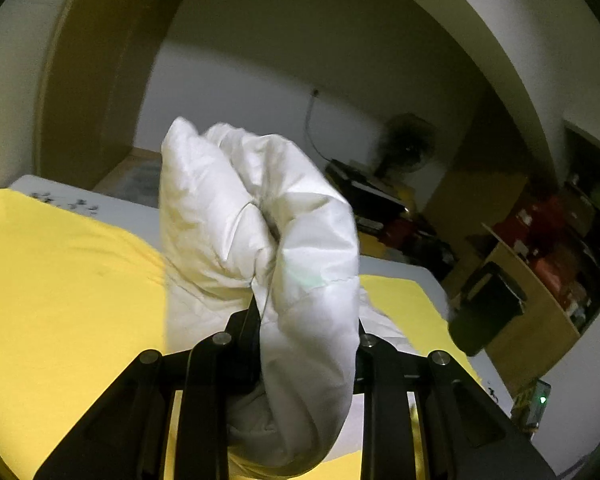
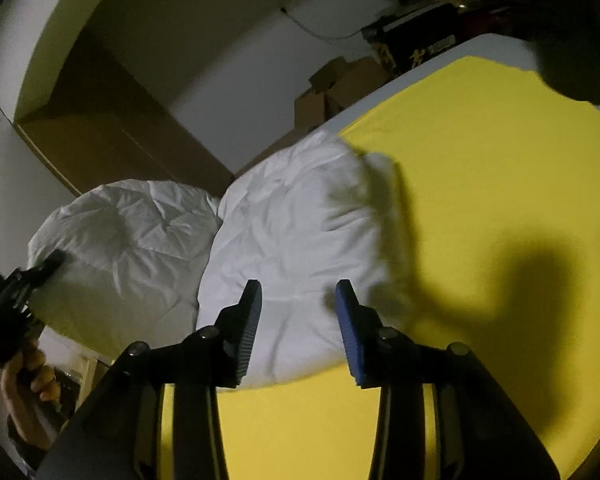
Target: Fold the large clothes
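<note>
White padded garment [image 2: 292,240], quilted and puffy, lies partly on the yellow sheet [image 2: 480,208] that covers the table, with one lobe reaching past the table's far-left edge. From the left wrist view we see the left gripper [image 1: 300,320] pinching a thick fold of this garment [image 1: 268,220]; the fabric bulges up between and above the black fingers [image 1: 246,320] and hides the far one. From the right wrist view the same gripper [image 2: 46,266] appears at the left, held by a hand [image 2: 28,384], its tip buried in the raised lobe. The right gripper [image 2: 296,308] stands with its fingers spread, nothing between the pads [image 2: 350,320], poised just above the near part of the garment.

We judge the garment light for its bulk, soft, springy and somewhat slick, so a fold is likely to puff open unless pressed flat. Stitched seams and hems offer the firmest hold; a pinch on the padded middle gathers only loose filling. A free corner or hem near the right gripper seems the sensible place to take hold next.
</note>
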